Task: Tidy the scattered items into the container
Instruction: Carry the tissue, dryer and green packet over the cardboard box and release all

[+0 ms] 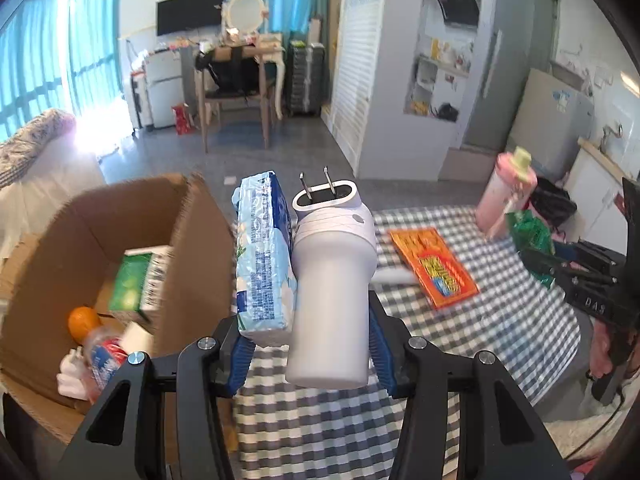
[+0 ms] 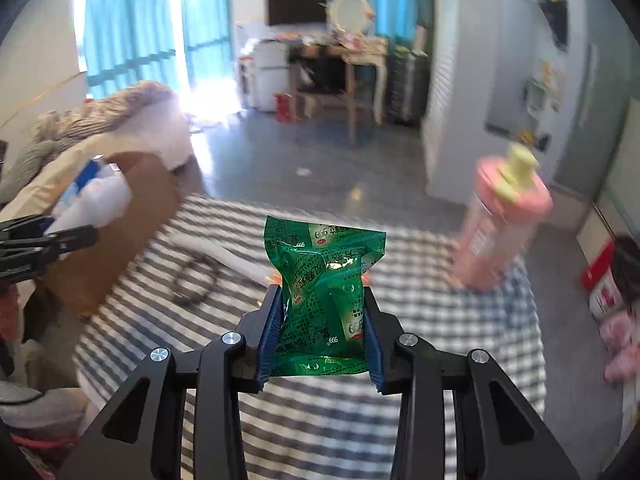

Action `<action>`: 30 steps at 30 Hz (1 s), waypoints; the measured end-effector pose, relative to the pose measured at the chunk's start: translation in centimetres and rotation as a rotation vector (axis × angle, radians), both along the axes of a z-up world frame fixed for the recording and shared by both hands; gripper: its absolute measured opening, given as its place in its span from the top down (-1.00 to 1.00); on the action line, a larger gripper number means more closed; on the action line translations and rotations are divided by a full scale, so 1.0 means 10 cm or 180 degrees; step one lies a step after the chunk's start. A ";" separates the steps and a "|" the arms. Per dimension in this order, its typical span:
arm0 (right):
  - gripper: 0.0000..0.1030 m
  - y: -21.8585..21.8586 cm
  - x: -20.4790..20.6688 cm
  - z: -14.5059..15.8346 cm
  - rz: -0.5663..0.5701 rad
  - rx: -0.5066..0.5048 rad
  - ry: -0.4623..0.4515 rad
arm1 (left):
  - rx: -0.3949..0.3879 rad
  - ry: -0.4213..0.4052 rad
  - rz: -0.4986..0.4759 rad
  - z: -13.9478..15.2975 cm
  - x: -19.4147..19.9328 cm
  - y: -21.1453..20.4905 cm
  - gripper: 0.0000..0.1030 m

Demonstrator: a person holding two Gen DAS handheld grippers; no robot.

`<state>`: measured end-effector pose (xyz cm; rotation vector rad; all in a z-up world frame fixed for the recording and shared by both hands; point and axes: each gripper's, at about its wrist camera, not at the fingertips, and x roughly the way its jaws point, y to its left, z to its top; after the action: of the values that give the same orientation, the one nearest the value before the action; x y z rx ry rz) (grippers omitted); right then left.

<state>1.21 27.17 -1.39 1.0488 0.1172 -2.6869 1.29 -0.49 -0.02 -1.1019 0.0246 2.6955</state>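
Observation:
My left gripper (image 1: 310, 320) is shut on a white plug adapter (image 1: 332, 280) and a blue-white tissue pack (image 1: 264, 256) side by side, held above the checked tablecloth (image 1: 500, 320) just right of the cardboard box (image 1: 92, 240). The box holds a green carton (image 1: 136, 280), an orange (image 1: 82, 320), a small bottle (image 1: 104, 356) and a white object. My right gripper (image 2: 324, 320) is shut on a green sachet pack (image 2: 324, 292), above the cloth; it also shows in the left wrist view (image 1: 532, 236). A pink bottle (image 2: 500, 224) stands at the table's far right.
An orange packet (image 1: 434, 266) lies on the cloth (image 2: 360, 420) beyond my left gripper. A dark cord (image 2: 196, 280) and a white stick-like item (image 2: 240, 260) lie mid-table. A sofa with a blanket (image 2: 100, 116) is behind the box (image 2: 132, 216). A red-white container (image 2: 604, 284) sits at the right.

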 end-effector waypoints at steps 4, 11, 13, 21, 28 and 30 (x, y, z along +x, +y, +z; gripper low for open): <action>0.29 -0.60 -0.12 0.20 0.0450 -0.0057 0.0143 | -0.0017 0.0172 0.0175 0.21 0.06 -0.27 0.01; 0.29 -2.06 -0.35 0.45 0.1464 -0.0166 0.0356 | -0.0086 0.0337 0.0777 0.44 0.25 -1.06 0.00; 0.29 -2.42 -0.40 0.42 0.1660 -0.0208 0.0327 | -0.0149 0.0300 0.0943 0.39 0.28 -1.27 0.00; 0.29 -3.47 -0.71 0.07 0.2008 -0.0085 0.0122 | -0.0184 -0.0075 0.1350 -0.11 0.22 -1.90 0.00; -0.52 -3.36 -0.72 0.00 0.1751 -0.0048 0.0180 | -0.0191 -0.0079 0.1286 -0.25 0.13 -2.00 -0.67; -0.52 -3.14 -0.72 0.13 0.1657 -0.0129 0.0288 | -0.0179 -0.0032 0.1234 -0.22 0.14 -1.96 -0.67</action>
<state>-5.97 -4.18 -0.11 0.7547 0.3053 -2.2503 2.72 -20.05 -2.23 -1.2481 -0.1288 3.0436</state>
